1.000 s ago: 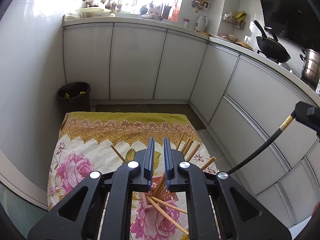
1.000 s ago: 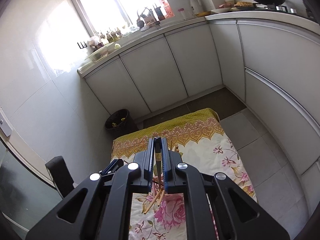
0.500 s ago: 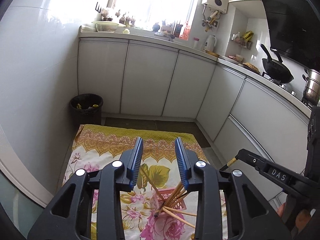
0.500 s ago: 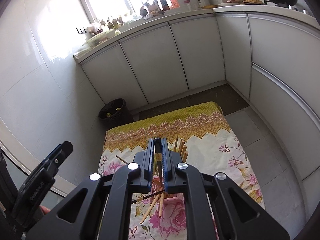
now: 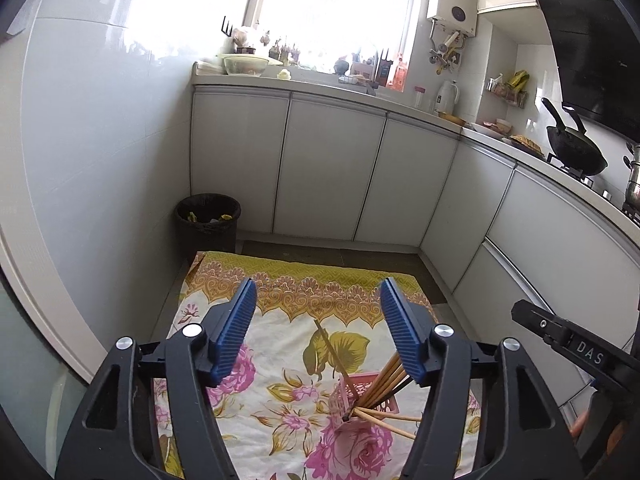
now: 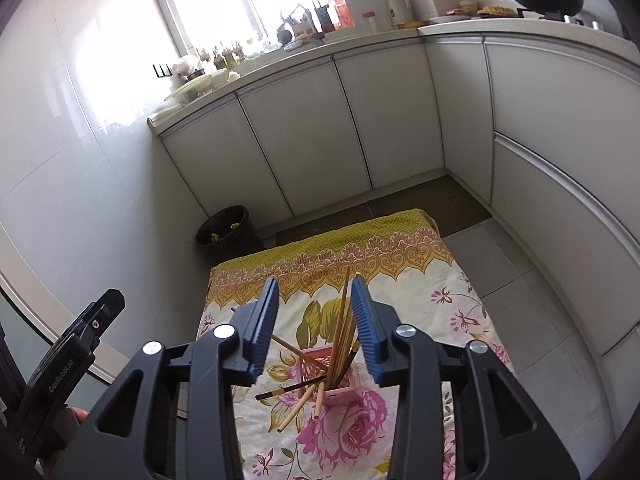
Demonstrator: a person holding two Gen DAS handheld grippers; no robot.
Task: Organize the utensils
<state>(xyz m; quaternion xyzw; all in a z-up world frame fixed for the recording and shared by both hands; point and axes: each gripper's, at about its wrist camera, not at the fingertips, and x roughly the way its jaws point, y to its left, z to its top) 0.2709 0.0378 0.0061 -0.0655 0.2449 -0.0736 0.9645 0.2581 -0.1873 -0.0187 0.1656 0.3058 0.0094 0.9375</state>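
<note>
A pink slotted holder [image 5: 352, 394] [image 6: 340, 384] stands on the floral cloth [image 5: 280, 320] [image 6: 400, 280], with several wooden chopsticks [image 5: 384, 380] [image 6: 342, 320] leaning in it. A dark chopstick [image 6: 288, 389] lies slanted against its base. Two light chopsticks [image 6: 298, 408] rest loose on the cloth beside it. My left gripper [image 5: 318, 320] hovers above and left of the holder, its jaws opening wide around nothing. My right gripper [image 6: 316, 320] hangs just over the holder with its jaws opening. The standing sticks show in the gap below, but the pads press on none.
A black waste bin [image 5: 208, 220] [image 6: 226, 232] stands past the cloth's far left corner. White cabinets [image 5: 328, 168] run along the back and right, and a glossy wall closes the left. Each view shows the other gripper at its side [image 5: 568, 348] [image 6: 72, 352].
Both grippers went from shut to open. The right one let go of the dark chopstick, which now lies by the holder. The left gripper rose and drew back from the sticks.
</note>
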